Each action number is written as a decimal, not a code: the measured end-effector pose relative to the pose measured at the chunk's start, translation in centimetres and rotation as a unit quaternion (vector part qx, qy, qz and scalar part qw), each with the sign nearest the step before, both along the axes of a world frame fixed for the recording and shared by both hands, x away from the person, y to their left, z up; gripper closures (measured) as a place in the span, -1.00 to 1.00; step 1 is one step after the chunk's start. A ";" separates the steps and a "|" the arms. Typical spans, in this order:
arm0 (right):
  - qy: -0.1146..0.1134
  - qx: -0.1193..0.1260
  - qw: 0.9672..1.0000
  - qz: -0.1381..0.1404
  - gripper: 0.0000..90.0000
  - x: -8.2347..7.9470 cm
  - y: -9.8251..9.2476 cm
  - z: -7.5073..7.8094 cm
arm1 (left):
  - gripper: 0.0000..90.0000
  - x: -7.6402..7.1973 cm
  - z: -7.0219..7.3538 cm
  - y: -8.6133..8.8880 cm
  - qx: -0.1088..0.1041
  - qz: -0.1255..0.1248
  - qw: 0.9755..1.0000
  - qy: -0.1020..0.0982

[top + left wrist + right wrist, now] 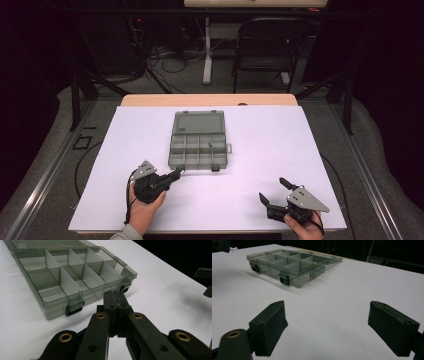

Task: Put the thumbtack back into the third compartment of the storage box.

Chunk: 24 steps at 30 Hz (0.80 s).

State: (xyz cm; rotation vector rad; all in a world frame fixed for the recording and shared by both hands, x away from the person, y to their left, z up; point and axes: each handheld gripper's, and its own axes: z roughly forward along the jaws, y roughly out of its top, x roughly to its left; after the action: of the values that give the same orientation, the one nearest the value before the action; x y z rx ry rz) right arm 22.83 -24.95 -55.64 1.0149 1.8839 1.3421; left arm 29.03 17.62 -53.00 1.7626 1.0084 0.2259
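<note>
A grey see-through compartment box (198, 148) lies open in the middle of the white table sheet, its lid (198, 122) folded flat behind it. Two small items rest in one cell (207, 146). My left gripper (177, 174) is shut with nothing between its jaws, its tip just short of the box's front left latch (179, 168). In the left gripper view the closed jaw tip (115, 295) sits between the two front latches (74, 307). My right gripper (273, 190) stands open near the front right edge, well apart from the box (287, 265), pads (270, 322) wide.
The white sheet (260, 150) covers a wooden table whose far edge (210, 100) shows beyond it. A dark chair (270, 45) and a white table leg (207, 50) stand on the floor behind, with cables.
</note>
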 end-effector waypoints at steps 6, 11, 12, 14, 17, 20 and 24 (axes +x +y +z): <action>0.000 -0.005 1.000 -0.001 -0.68 0.0 0.0 -0.1 | 1.00 0.3 0.4 0.2 0.002 0.005 1.000 -0.011; -0.004 -0.007 1.000 0.000 -0.68 0.1 0.2 -0.1 | 1.00 0.8 1.1 0.0 0.003 0.004 1.000 -0.014; -0.002 -0.008 1.000 0.000 -0.68 0.0 0.2 -0.1 | 1.00 0.8 1.1 0.0 0.003 0.004 1.000 -0.014; -0.004 -0.007 1.000 0.001 -0.68 0.1 0.2 -0.1 | 1.00 0.9 1.3 -0.1 0.005 0.001 1.000 -0.013; -0.001 -0.008 1.000 0.002 -0.68 0.0 0.1 0.0 | 1.00 1.3 1.7 -0.5 0.007 -0.001 1.000 -0.017; -0.003 -0.007 1.000 0.001 -0.68 0.0 0.1 0.0 | 1.00 1.7 2.1 -0.9 0.010 -0.003 1.000 -0.020; -0.002 -0.006 1.000 0.001 -0.68 0.0 0.1 0.0 | 1.00 2.3 2.5 -1.2 0.009 -0.001 1.000 -0.019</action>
State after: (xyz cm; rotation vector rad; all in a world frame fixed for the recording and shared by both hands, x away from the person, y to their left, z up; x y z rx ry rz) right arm 22.79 -24.88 -55.67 1.0023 1.8889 1.3313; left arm 31.31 16.42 -50.55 1.7692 0.9794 0.2667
